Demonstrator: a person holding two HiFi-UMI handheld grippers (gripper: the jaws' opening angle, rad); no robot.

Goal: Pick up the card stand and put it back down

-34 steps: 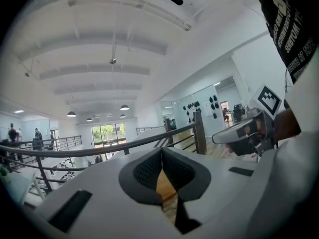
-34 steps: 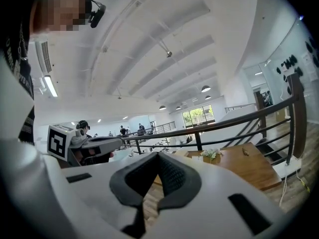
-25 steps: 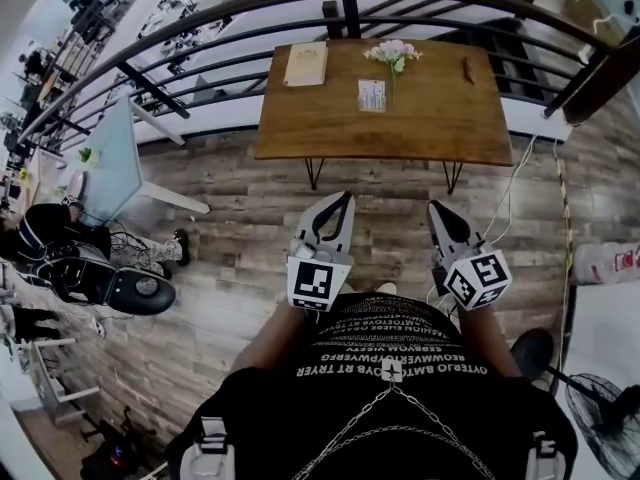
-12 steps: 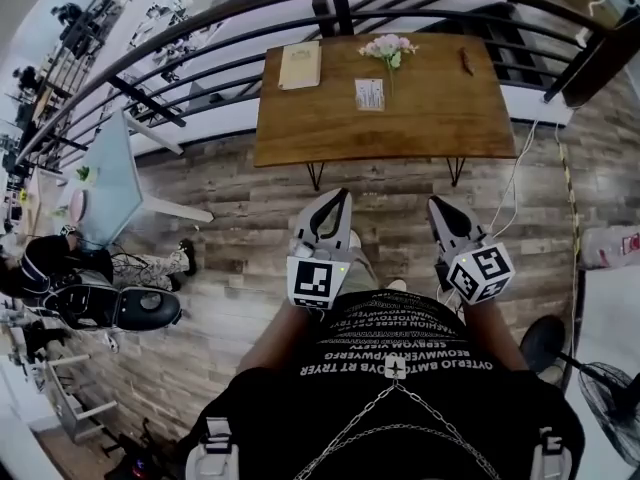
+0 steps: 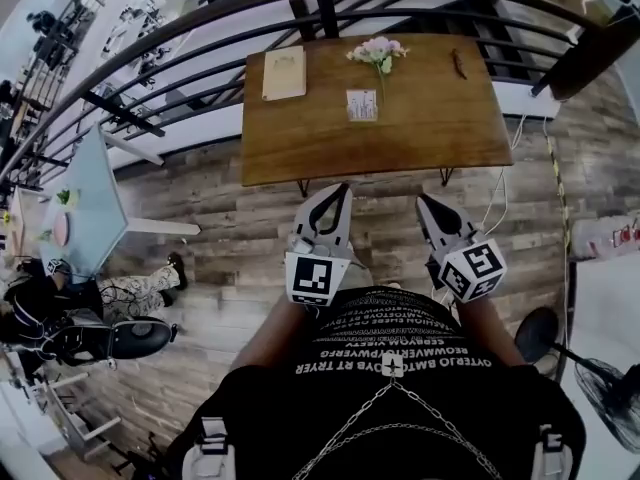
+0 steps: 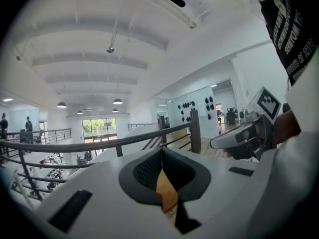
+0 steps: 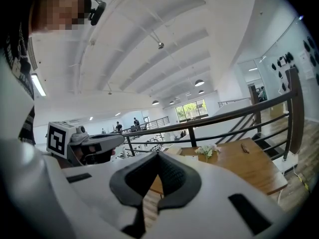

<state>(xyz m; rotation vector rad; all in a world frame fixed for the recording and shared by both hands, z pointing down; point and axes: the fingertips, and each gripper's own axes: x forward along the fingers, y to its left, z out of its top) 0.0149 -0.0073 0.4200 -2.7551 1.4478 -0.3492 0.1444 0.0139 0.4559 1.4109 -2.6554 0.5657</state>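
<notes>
Before you, matt wooden tabletop (image 5: 400, 138), dark metal railing (image 5: 327, 16), rough plank floor (image 5: 230, 230), your left gripper (image 5: 343, 194) smooth white plastic, dimpled black pads (image 6: 144, 171).

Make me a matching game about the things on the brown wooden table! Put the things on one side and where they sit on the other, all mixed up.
Things:
1. flat tan booklet
2. pink and white flowers
3. small white card stand
4. thin dark brown object

Places on the brown wooden table, seen from the person:
A. far edge, right side
B. middle, just in front of the flowers
C. far left corner
D. far edge, middle

Pairs: 1-C, 2-D, 3-B, 4-A.
</notes>
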